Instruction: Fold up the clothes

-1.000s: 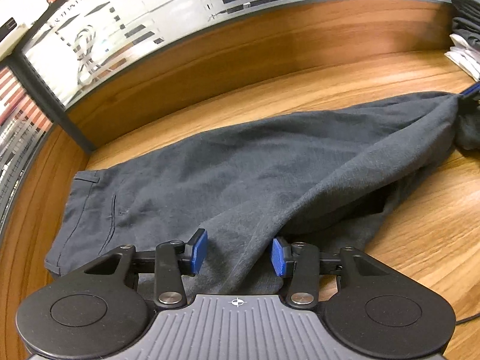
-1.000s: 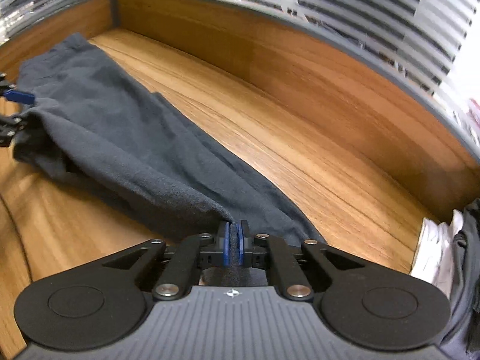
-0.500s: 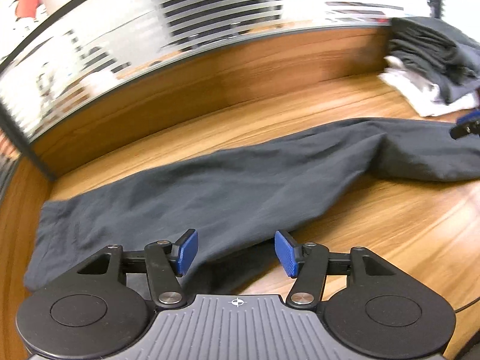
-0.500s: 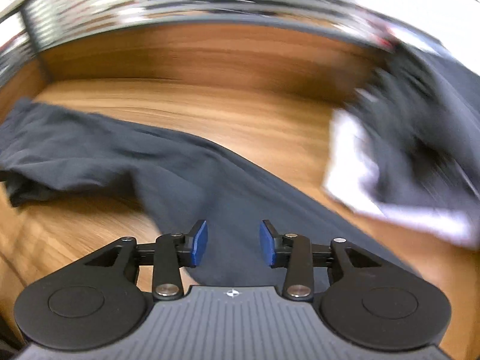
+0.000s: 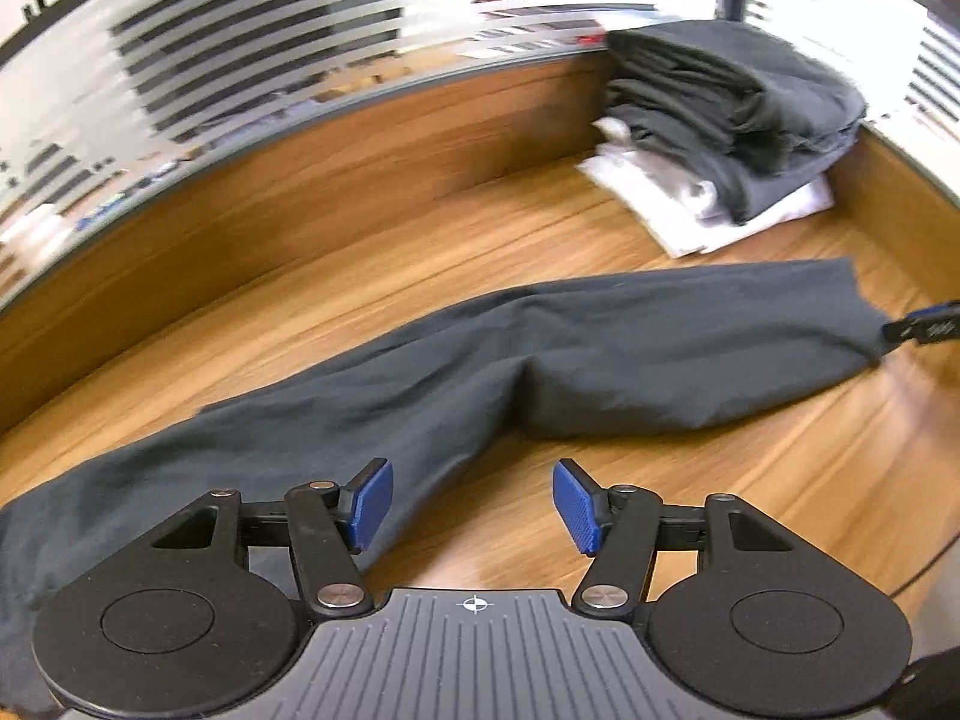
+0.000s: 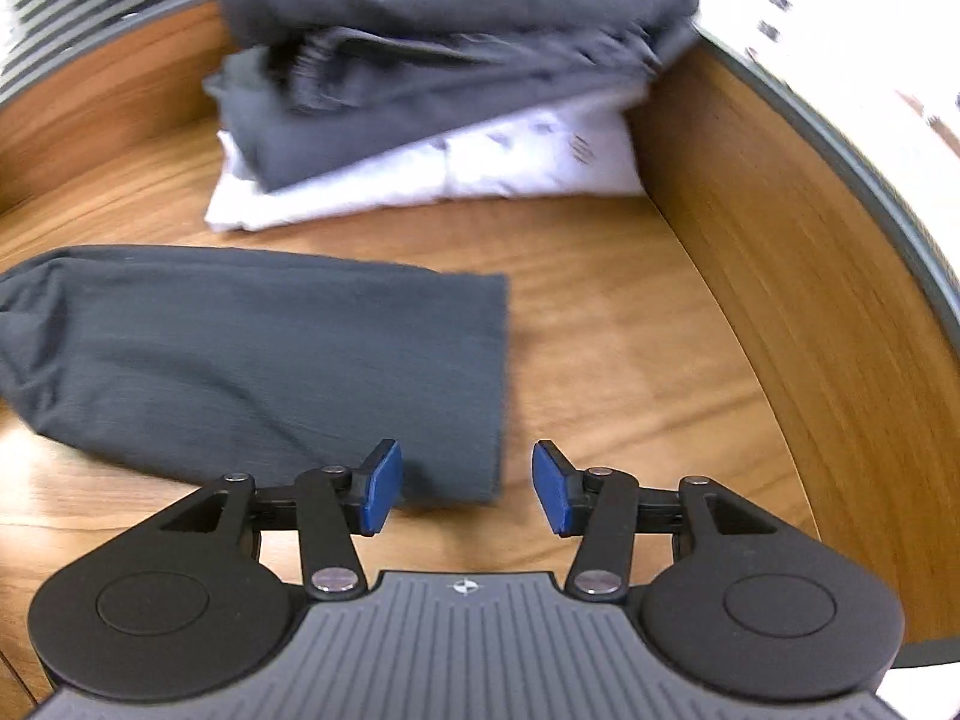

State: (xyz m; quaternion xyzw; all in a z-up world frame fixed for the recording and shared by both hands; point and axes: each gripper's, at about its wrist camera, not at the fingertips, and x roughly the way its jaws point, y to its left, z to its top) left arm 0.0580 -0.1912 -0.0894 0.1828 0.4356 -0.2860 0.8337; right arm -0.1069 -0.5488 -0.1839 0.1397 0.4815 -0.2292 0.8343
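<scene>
A wooden table (image 5: 690,510) with a low wooden wall (image 6: 780,276) at its back and right side fills most of what I can see. Across it lie dark grey trousers (image 5: 540,360), stretched flat from the left gripper's end over to the right, where the leg's hem (image 6: 498,372) ends square on the wood. In the far right corner, against the wall, sits a pile of folded clothes (image 6: 432,78), grey pieces on top of white ones, apart from the trousers. The left gripper (image 5: 471,507) hangs above the trousers' near edge, its jaws opening, blue pads clear of the cloth and nothing pinched between them. The right gripper (image 6: 467,486) hovers just over the hem's near corner, its jaws opening too, and it grips nothing.
</scene>
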